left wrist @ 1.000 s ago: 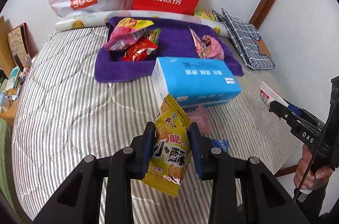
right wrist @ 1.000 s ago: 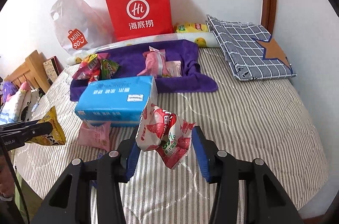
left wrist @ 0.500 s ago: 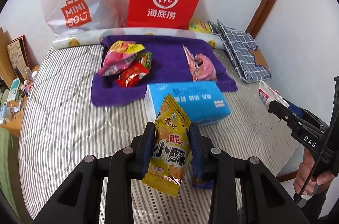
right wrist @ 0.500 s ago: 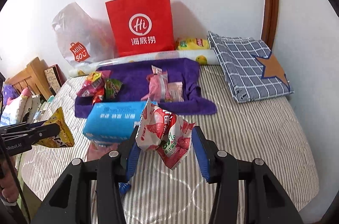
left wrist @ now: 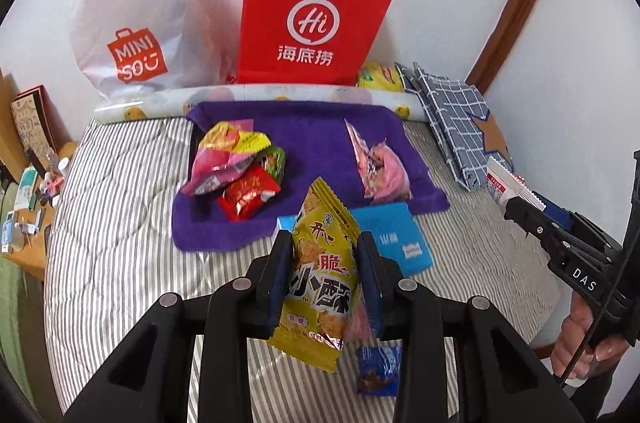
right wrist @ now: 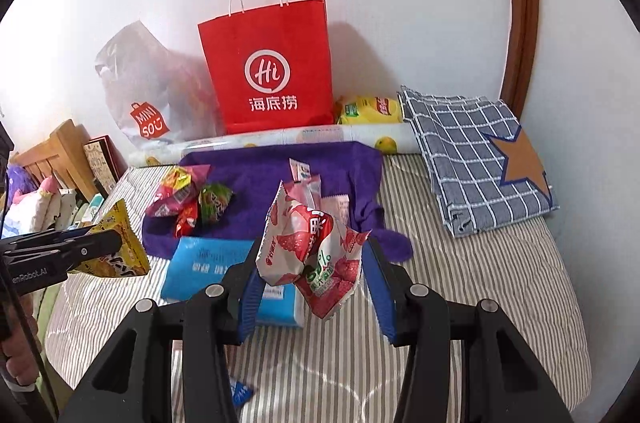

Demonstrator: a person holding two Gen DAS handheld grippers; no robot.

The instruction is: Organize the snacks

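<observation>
Two grippers each clamp a snack above the striped bed [left wrist: 120, 223]: the left gripper [left wrist: 325, 277] pinches a yellow snack packet [left wrist: 320, 275], and the right gripper [right wrist: 310, 275] holds a red-and-white strawberry packet [right wrist: 308, 247]. At twelve o'clock from both lies the purple towel [left wrist: 312, 139], with a colourful snack pile [left wrist: 236, 171] toward eleven and pink packets [left wrist: 380, 167] toward one. A blue tissue pack [right wrist: 208, 259] sits just below the towel's near edge.

You hold a yellow packet [left wrist: 320, 275] and a red-and-white strawberry packet [right wrist: 308, 247]. The towel [left wrist: 316, 143] is purple, the sheet [right wrist: 460, 303] grey-striped, the paper bag [right wrist: 272, 67] red.
</observation>
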